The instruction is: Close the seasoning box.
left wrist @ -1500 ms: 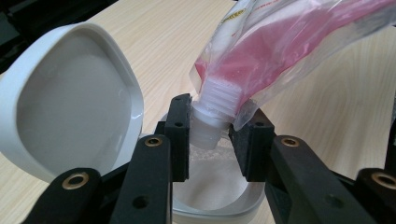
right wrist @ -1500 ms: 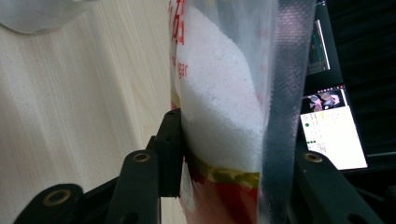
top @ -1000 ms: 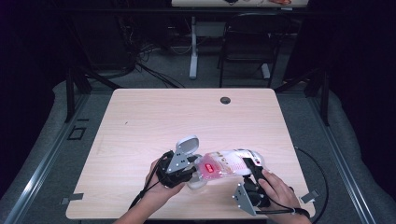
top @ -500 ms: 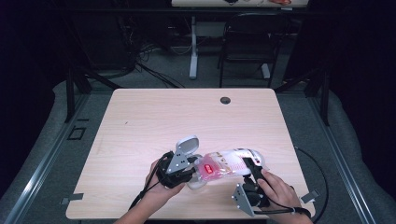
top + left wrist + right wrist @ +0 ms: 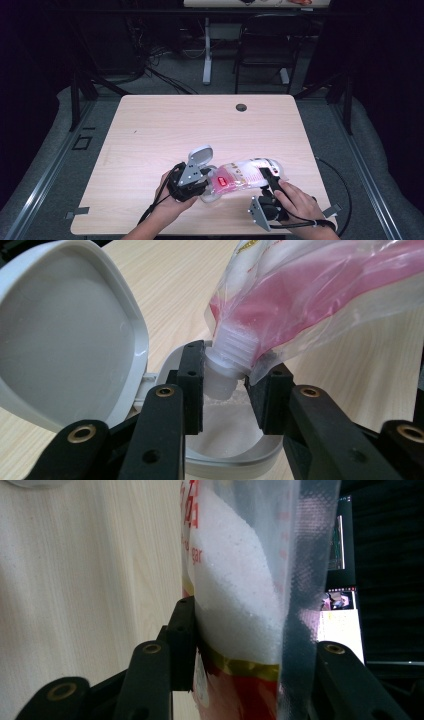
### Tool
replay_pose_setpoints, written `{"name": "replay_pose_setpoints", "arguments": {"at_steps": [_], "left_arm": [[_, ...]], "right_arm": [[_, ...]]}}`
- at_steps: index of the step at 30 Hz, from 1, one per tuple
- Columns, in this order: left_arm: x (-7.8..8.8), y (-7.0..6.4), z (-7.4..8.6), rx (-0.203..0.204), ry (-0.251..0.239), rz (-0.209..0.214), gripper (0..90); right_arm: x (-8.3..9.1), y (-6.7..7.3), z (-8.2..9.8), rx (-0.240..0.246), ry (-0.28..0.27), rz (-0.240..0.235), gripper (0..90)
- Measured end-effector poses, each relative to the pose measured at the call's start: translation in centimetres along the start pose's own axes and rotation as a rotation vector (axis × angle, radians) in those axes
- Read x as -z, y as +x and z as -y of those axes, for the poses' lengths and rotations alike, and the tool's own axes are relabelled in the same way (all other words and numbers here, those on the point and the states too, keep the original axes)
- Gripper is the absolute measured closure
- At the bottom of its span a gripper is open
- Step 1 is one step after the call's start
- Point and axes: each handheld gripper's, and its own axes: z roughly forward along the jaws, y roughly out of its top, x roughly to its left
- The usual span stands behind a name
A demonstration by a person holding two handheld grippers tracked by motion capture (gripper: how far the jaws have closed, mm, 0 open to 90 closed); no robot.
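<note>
Pale wood-grain table [image 5: 150,130] in a dark room; grey floor around it, a chair and cables behind.

Left gripper [image 5: 225,390]: jaws part-way closed, pads clamped on the walls of a white container [image 5: 235,450] whose hinged lid [image 5: 65,335] stands open beside it.

Right gripper [image 5: 240,630]: jaws fairly wide, pressed on the bag's lower end; the far pad is hidden behind plastic, so full contact is probably there but not certain.

Refill bag [image 5: 245,175]: clear plastic, red print, white granules inside. It hangs tilted over the table's near edge between both grippers, its ribbed white spout [image 5: 227,357] dipping into the container's mouth. Granules already lie inside the container.
</note>
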Motion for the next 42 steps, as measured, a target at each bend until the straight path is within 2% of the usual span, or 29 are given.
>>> {"name": "replay_pose_setpoints", "arguments": {"at_steps": [11, 15, 20, 25, 27, 29, 35, 36, 42], "left_arm": [[-0.1, -0.1, 0.0, -0.006, 0.000, 0.005, 70.3], [-0.1, 0.0, 0.0, -0.006, 0.000, 0.008, 70.3], [-0.2, 0.0, 0.1, -0.006, 0.004, 0.010, 70.3], [-0.2, 0.1, 0.1, -0.006, 0.007, 0.011, 70.3], [-0.2, 0.1, 0.1, -0.006, 0.006, 0.011, 70.3], [-0.2, 0.1, 0.1, -0.005, 0.004, 0.012, 70.3], [-0.3, 0.1, 0.2, -0.006, 0.008, 0.012, 70.3], [-0.3, 0.1, 0.2, -0.004, 0.011, 0.014, 70.3], [-0.3, 0.1, 0.2, -0.007, 0.009, 0.013, 70.3]], "right_arm": [[0.2, -0.6, -0.1, 0.043, 0.007, -0.022, 59.2], [0.3, -0.8, -0.1, 0.043, 0.019, -0.037, 59.3], [0.3, -1.0, -0.2, 0.054, 0.006, -0.048, 59.4], [0.5, -1.3, -0.4, 0.077, 0.023, -0.067, 59.4], [0.4, -1.4, -0.4, 0.081, 0.006, -0.064, 59.5], [0.6, -1.6, -0.6, 0.103, 0.032, -0.062, 59.5], [0.5, -1.7, -0.7, 0.103, 0.020, -0.072, 59.6], [0.6, -1.9, -0.8, 0.127, 0.037, -0.078, 59.6], [0.6, -2.2, -0.9, 0.141, 0.036, -0.088, 59.7]]}}
